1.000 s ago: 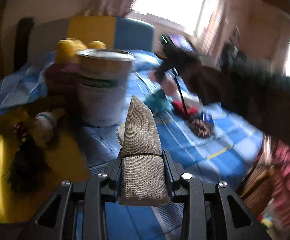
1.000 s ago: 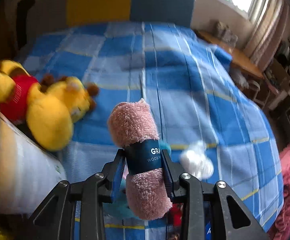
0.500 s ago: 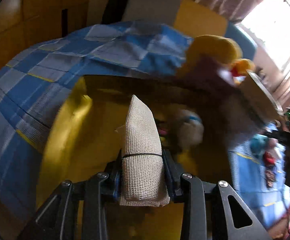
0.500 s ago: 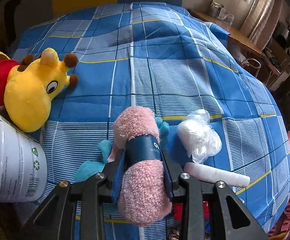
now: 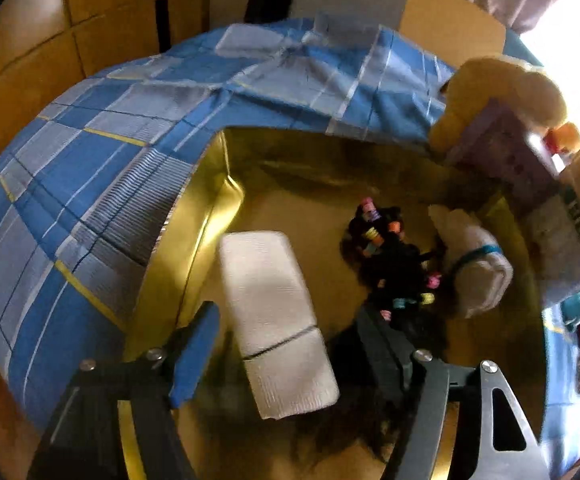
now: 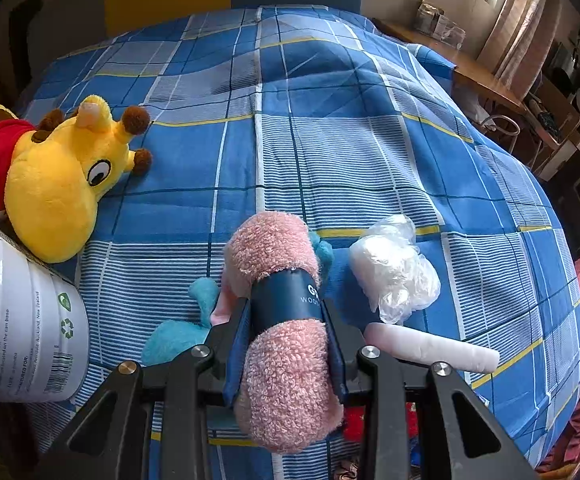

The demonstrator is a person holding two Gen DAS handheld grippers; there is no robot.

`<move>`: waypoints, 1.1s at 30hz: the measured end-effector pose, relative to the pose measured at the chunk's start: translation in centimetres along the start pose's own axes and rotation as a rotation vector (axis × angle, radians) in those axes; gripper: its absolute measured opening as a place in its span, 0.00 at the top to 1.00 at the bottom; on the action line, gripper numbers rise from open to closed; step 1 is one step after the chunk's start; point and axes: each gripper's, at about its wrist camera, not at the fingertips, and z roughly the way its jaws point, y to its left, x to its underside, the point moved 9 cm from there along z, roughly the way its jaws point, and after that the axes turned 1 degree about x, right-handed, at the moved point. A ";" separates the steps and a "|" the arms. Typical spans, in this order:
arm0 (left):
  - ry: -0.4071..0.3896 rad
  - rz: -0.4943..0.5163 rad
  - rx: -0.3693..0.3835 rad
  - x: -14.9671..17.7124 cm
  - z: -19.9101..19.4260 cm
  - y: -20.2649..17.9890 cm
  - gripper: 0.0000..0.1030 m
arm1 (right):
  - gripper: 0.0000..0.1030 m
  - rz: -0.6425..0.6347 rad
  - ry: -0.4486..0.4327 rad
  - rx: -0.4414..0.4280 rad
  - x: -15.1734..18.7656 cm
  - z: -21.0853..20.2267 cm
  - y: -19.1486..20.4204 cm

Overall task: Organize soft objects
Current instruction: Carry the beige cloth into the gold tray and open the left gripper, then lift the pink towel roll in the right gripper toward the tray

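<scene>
Here, the right gripper (image 6: 288, 344) is clamped on one pink fluffy roll (image 6: 284, 328) by its dark blue band, where only "G" and "WOO" can be read. Left of that roll lies a white can (image 6: 18, 320) with recycling marks, a barcode and small print naming Auckland, New Zealand; beyond the can one yellow giraffe plush (image 6: 56, 184) wears red with white lettering. Right of the roll sit one clear-wrapped white bundle (image 6: 396, 270) and one pale stick (image 6: 430, 350); beyond it the blue checked bedspread (image 6: 330, 120) lies open. The left gripper (image 5: 286, 344) has just been opening, its fingers apart from one beige bandage roll (image 5: 276, 324) between them, over the gold tray (image 5: 218, 204).
</scene>
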 end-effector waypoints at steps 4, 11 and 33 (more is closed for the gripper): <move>-0.116 0.014 -0.014 0.3 -3.6 -0.5 0.30 | 0.67 -0.005 -0.002 0.006 0.0 0.1 -0.1; -0.210 0.037 0.023 3.2 -8.5 -2.3 0.30 | 0.67 -0.005 -0.012 0.019 0.2 0.0 0.0; -0.242 0.120 0.051 6.7 -11.7 -4.4 0.30 | 0.67 -0.073 -0.098 0.072 -4.8 -3.3 3.0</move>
